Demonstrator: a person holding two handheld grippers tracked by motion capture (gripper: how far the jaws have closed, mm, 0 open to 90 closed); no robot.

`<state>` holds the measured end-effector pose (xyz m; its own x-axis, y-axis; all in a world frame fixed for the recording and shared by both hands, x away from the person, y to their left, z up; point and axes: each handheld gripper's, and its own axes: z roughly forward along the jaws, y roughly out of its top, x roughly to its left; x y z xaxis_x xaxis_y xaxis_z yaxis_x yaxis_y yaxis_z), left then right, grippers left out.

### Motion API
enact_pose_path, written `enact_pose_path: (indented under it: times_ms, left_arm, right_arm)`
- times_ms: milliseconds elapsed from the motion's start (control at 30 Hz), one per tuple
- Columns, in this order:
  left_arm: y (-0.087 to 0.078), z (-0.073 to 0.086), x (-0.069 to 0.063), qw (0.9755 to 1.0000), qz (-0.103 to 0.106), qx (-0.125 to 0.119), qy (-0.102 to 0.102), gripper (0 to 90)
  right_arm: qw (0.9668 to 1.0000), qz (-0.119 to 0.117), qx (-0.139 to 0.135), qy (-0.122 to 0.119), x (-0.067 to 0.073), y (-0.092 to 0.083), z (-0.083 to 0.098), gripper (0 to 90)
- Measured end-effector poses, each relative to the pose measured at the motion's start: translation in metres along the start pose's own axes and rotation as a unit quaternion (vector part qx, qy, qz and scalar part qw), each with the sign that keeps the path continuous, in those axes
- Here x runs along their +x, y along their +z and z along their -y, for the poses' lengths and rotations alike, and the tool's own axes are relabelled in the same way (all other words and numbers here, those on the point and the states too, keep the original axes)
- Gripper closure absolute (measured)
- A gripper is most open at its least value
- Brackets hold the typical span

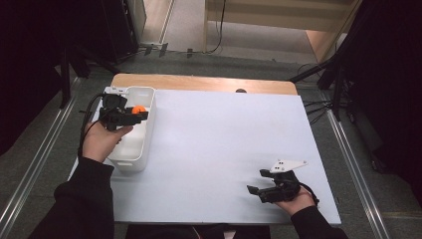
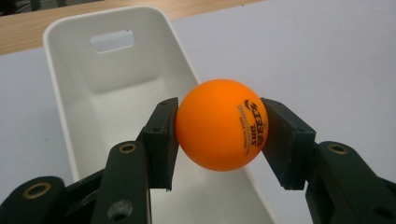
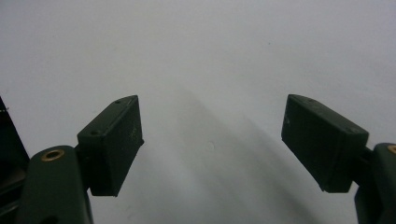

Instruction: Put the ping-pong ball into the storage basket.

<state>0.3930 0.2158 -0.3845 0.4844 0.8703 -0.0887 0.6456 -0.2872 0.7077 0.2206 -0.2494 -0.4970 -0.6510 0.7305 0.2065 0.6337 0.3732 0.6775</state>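
Left hand-held gripper [image 2: 219, 135] clamps an orange ball [image 2: 221, 125] above the white bin [image 2: 60, 116], frame centre; release low. Right hand-held gripper [image 3: 212, 140] gapes empty.

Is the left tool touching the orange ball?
Touching. The left gripper view shows the left tool with both jaws pressed against the orange ball's sides, above the white bin.

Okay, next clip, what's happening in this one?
A person sits at a white table with a claw in each hand. The left claw is shut on an orange ball, holding it over a white bin at the table's left edge. No other contents are visible in the bin. The right claw is open and holds nothing, low over bare table near the front right.
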Motion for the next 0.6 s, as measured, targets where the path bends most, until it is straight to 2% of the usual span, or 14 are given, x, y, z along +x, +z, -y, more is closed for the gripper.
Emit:
enact_pose_path:
  times_ms: [467,600]
  left_arm:
    - [0.014,-0.011,0.009,0.9992,-0.034,-0.004,-0.019,50.3]
    - [0.02,-0.013,0.013,0.9991,-0.036,-0.004,-0.023,50.3]
  right_arm:
    - [1.0,0.001,-0.002,0.0,0.0,0.001,0.0,19.0]
    - [1.0,0.0,0.0,0.001,0.0,0.0,0.0,19.0]
